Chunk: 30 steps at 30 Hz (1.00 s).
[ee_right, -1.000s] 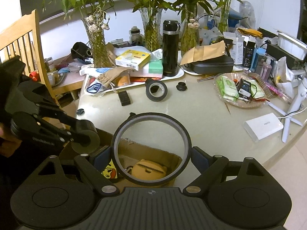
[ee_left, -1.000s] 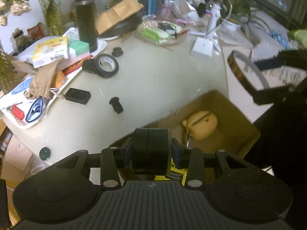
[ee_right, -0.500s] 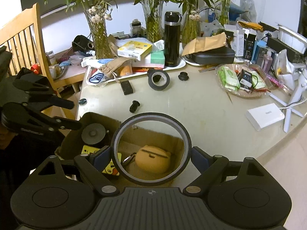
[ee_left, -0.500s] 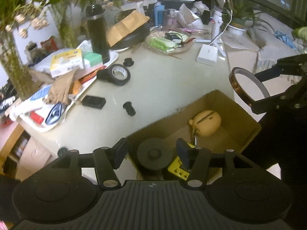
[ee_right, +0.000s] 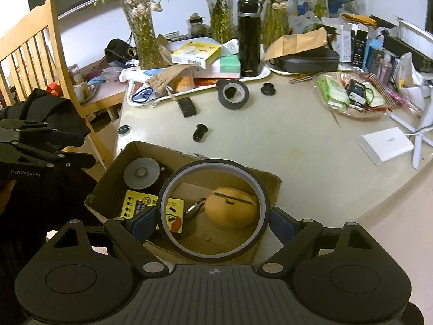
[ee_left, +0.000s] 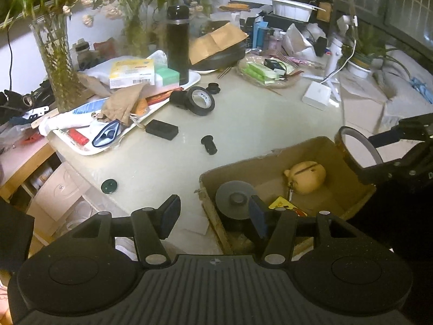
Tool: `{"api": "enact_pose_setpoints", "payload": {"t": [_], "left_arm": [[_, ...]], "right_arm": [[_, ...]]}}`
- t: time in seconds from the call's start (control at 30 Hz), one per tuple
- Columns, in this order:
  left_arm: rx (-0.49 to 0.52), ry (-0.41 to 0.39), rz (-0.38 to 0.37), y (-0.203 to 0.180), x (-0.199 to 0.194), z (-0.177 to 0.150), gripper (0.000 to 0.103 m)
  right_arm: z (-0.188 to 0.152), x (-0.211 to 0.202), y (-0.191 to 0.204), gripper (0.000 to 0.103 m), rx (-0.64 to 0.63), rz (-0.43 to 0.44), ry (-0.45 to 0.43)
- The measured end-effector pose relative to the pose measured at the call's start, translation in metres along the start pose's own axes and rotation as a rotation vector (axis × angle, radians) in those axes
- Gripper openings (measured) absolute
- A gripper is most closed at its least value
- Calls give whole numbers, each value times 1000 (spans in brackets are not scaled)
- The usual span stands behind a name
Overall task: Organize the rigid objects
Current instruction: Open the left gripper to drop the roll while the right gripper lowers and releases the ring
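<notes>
A second ago my left gripper (ee_left: 213, 216) clamped the dark grey round disc (ee_left: 236, 200); since then I let go, and it lies in the brown cardboard box (ee_left: 273, 159), lower centre of my left view (pads now apart, nothing between them).

A pale round table (ee_right: 297, 146) fills the space ahead of the grippers, its far edge against a white wall (ee_right: 173, 8). A wooden chair (ee_right: 35, 54) stands to the left of it. To the right, pale floor (ee_right: 400, 211) shows below the rim.
</notes>
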<state>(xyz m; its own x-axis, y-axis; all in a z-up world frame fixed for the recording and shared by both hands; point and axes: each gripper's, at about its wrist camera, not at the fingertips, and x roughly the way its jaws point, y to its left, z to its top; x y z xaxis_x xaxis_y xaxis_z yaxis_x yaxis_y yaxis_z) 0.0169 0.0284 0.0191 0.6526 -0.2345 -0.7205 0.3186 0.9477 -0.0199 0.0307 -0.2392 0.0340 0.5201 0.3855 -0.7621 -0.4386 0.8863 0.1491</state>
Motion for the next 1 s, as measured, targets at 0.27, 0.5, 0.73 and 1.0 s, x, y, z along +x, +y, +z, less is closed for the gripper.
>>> {"api": "enact_pose_setpoints", "payload": {"t": [0.27, 0.5, 0.73, 1.0], "left_arm": [[-11, 4, 3, 4, -2, -5, 55], [-18, 8, 6, 7, -1, -6, 55], [-4, 13, 12, 2, 2, -4, 55], [0, 9, 13, 0, 3, -2, 55]], "right_arm": [[14, 11, 11, 97, -33, -18, -21], [10, 26, 9, 103, -18, -41, 11], [9, 23, 5, 103, -7, -25, 12], [9, 21, 1, 103, 11, -31, 8]]}}
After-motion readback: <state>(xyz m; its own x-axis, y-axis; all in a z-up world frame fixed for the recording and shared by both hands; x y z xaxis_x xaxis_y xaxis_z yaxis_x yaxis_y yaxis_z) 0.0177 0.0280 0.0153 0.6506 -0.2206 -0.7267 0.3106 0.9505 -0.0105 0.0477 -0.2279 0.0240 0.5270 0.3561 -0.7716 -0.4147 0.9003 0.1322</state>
